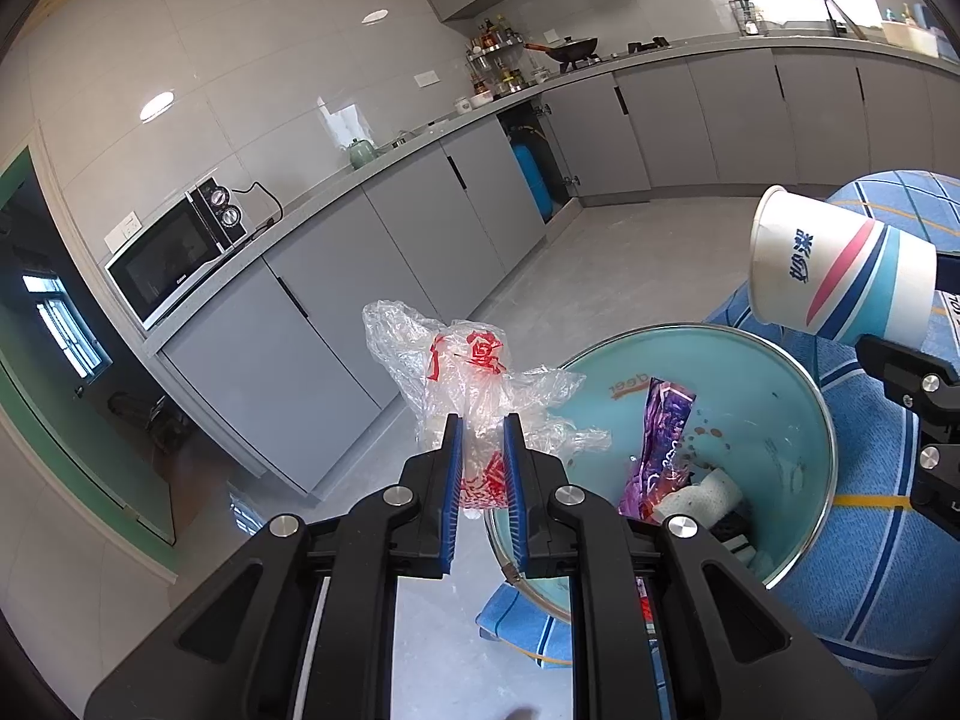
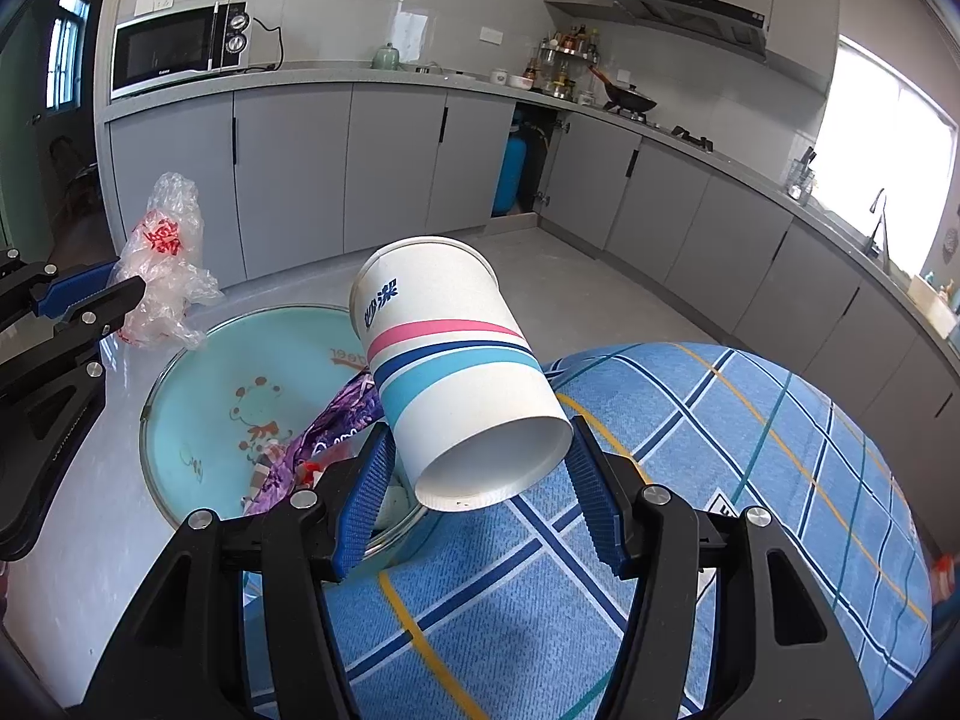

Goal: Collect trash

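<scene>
Grey kitchen cabinets (image 2: 396, 150) run along two walls under a long worktop, with a microwave (image 2: 180, 48) at one end and a wok (image 2: 630, 99) on the hob farther along. Nearer the cameras, a table covered by a blue checked cloth (image 2: 750, 420) carries a pale teal basin (image 2: 198, 396) with a cartoon print inside.

Left gripper (image 1: 483, 450): its blue-padded fingers (image 1: 453, 462) stand nearly closed, pinching a crumpled clear plastic bag (image 1: 462, 378) with red print. The bag sits between the pads and bunches up above the fingertips. In the right wrist view it hangs over the basin's far left rim, with the floor beyond.

Right gripper (image 2: 480, 468): its fingers (image 2: 369, 492) are spread wide around the base end of a paper cup (image 2: 456, 360) striped pink, navy and teal. The cup is tilted, its open mouth pointing up and away from the camera, its bottom toward the gripper. Both pads lie against the cup's sides near the bottom, so the cup is held clear of the cloth, at the basin's near right edge.

Inside the basin lie a purple wrapper (image 1: 657, 444), standing against the wall, and a white crumpled tissue (image 1: 699, 495) beside it, with smaller scraps below that I cannot make out.
</scene>
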`<state>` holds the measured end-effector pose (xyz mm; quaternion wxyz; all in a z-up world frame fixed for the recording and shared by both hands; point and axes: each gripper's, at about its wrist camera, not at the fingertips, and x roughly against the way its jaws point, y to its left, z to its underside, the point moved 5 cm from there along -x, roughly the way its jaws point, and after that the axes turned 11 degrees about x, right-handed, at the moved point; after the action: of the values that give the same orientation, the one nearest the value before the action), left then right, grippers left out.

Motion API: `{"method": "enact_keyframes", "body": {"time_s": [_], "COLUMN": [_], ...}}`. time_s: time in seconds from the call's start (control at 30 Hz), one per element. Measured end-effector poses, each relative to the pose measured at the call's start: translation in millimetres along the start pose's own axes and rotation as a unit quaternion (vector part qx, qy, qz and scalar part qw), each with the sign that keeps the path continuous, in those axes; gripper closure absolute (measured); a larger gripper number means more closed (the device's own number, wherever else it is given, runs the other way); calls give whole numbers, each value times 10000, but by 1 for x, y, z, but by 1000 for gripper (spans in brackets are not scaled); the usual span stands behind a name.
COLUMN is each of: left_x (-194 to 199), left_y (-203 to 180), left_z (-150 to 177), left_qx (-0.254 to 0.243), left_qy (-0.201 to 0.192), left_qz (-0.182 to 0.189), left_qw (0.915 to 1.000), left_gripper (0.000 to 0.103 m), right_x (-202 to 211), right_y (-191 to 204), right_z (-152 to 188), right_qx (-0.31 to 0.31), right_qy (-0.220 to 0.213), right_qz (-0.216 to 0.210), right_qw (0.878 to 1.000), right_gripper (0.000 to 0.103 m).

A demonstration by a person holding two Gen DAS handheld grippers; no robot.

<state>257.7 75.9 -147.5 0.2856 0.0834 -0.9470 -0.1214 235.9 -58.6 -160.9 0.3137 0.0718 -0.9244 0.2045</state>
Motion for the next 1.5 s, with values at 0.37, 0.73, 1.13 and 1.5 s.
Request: {"method": "enact_keyframes", "body": {"time_s": [0.37,0.73,1.13,1.5], "left_x": [-2,-1,5,32], "left_y": [4,4,7,9], "left_z": [0,0,-1,-8], "left_qx": [13,22,74,135], "left_qy": [37,27,-134,-438], "left_qz": [5,36,-17,-82], "left_qw": [10000,10000,9999,9989], "left_gripper": [89,88,51,27], "right_x": [-5,-2,15,45], "right_y": [5,4,-11,-24], "right_z": [-4,-5,-10,5], "right_qx": [78,-32,-385,-646], "right_qy": [13,-94,-470,-602], "right_qz": [-61,-180,-207,-58], "right_qw": [9999,9998,9979,9961], "right_gripper": [46,47,28,25]}}
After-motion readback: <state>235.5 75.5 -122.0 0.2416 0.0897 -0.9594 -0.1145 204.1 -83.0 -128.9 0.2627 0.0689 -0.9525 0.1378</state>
